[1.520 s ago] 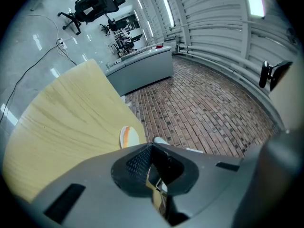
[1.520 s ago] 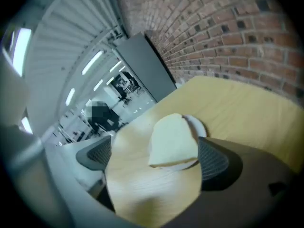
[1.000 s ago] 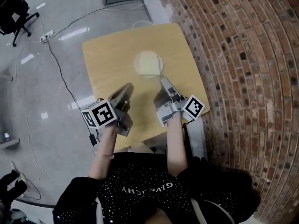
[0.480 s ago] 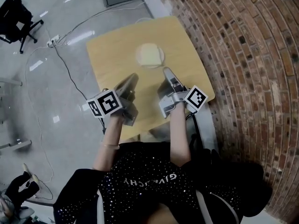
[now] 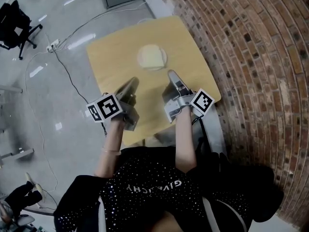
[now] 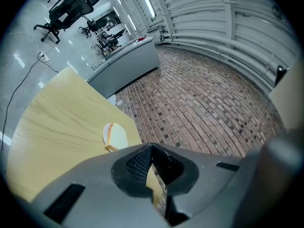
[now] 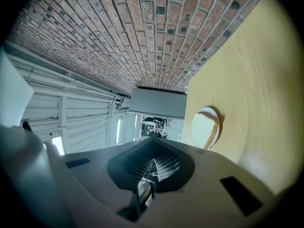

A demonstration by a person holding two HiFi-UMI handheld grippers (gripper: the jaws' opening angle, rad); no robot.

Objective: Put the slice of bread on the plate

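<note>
Bread slice (image 5: 152, 57) on plate (image 5: 140, 60), well inside table (image 5: 108, 66) edges.

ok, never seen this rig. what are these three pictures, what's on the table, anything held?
No robot: a seated person holds a left gripper and a right gripper. The head view looks down from their head onto both, above a wooden table by a brick wall. The other two views come from a camera riding on each gripper, looking along its jaws. On the table sits a plate with the bread on it. Both pairs of jaws are shut and empty.
</note>
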